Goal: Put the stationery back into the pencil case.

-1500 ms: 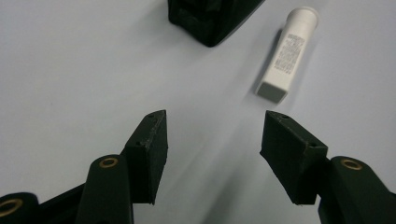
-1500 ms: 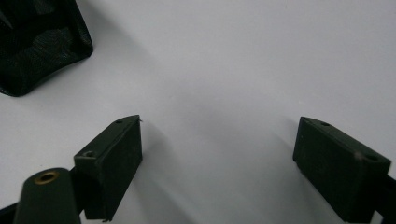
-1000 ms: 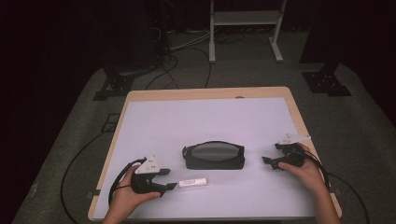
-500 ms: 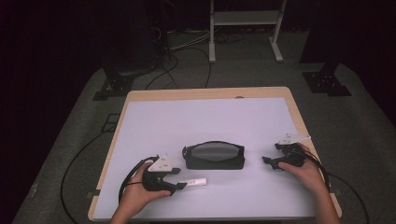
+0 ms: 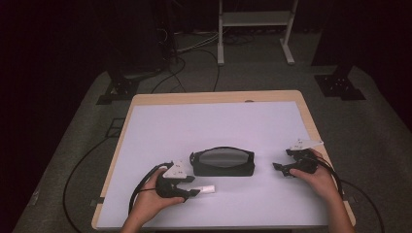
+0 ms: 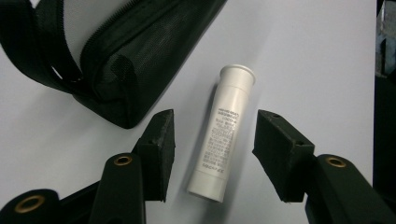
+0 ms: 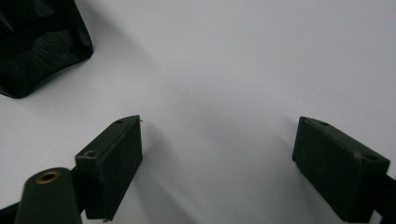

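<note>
A white tube (image 6: 224,135) with small print lies on the white table top (image 5: 214,121), just in front of a black mesh zip pouch (image 5: 222,162). My left gripper (image 6: 215,119) straddles the tube's near half. Its jaws have just been closing, and both pads still stand a little clear of the tube. In the high view the left gripper (image 5: 193,186) is at the front left with the tube (image 5: 208,188) poking out to its right. My right gripper (image 5: 281,170) rests open to the right of the pouch, nothing between its pads (image 7: 116,158).
The pouch (image 6: 116,56) lies close to the left gripper's left jaw, its strap looping out. A corner of the pouch (image 7: 37,46) is ahead and left of the right gripper. Cables trail off both grippers toward the table's front edge (image 5: 214,227).
The left gripper has slid right along the table to the tube and now has it between its jaws, which stand narrower. The right hand has kept still.
</note>
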`<state>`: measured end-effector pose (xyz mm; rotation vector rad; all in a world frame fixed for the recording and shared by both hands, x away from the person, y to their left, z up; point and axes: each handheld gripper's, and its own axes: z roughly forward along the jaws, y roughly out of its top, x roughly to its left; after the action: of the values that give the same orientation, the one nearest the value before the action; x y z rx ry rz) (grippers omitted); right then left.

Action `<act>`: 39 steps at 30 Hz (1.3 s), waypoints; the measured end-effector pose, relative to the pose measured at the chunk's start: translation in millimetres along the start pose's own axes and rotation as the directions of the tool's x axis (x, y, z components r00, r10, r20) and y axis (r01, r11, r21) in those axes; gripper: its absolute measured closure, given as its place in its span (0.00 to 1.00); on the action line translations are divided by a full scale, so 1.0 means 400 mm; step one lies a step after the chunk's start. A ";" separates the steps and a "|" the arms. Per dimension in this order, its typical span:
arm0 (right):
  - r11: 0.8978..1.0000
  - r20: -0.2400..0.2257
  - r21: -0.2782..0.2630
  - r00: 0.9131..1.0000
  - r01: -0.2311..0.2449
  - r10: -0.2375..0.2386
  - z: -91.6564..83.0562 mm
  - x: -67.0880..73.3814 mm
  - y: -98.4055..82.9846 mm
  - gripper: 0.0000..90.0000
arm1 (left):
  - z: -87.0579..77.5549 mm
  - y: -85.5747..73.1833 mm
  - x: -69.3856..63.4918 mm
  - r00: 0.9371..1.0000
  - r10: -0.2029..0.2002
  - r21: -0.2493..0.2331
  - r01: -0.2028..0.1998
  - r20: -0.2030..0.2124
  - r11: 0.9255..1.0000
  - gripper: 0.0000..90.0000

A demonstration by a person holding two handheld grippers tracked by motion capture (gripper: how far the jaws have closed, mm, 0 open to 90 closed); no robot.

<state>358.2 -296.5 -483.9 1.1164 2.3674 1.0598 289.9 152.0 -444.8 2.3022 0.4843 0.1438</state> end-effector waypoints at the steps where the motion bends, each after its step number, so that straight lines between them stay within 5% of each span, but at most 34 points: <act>1: 1.000 0.000 0.000 1.000 0.000 0.000 0.000 0.000 0.000 0.16 | 0.002 0.000 0.000 1.000 0.007 0.011 -0.007 0.002 1.000 0.55; 29: 1.000 -0.001 0.001 1.000 -0.002 0.002 0.000 -0.001 0.000 0.17 | 0.055 0.006 -0.019 0.999 0.051 0.136 -0.049 -0.011 0.990 0.73; 39: 1.000 -0.001 0.001 1.000 -0.002 0.002 0.000 -0.001 0.000 0.17 | 0.057 0.008 -0.024 0.998 0.054 0.145 -0.050 -0.025 0.988 0.76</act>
<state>358.3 -296.7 -483.8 1.1190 2.3679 1.0603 287.8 131.0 -458.1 2.4585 0.4632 0.1731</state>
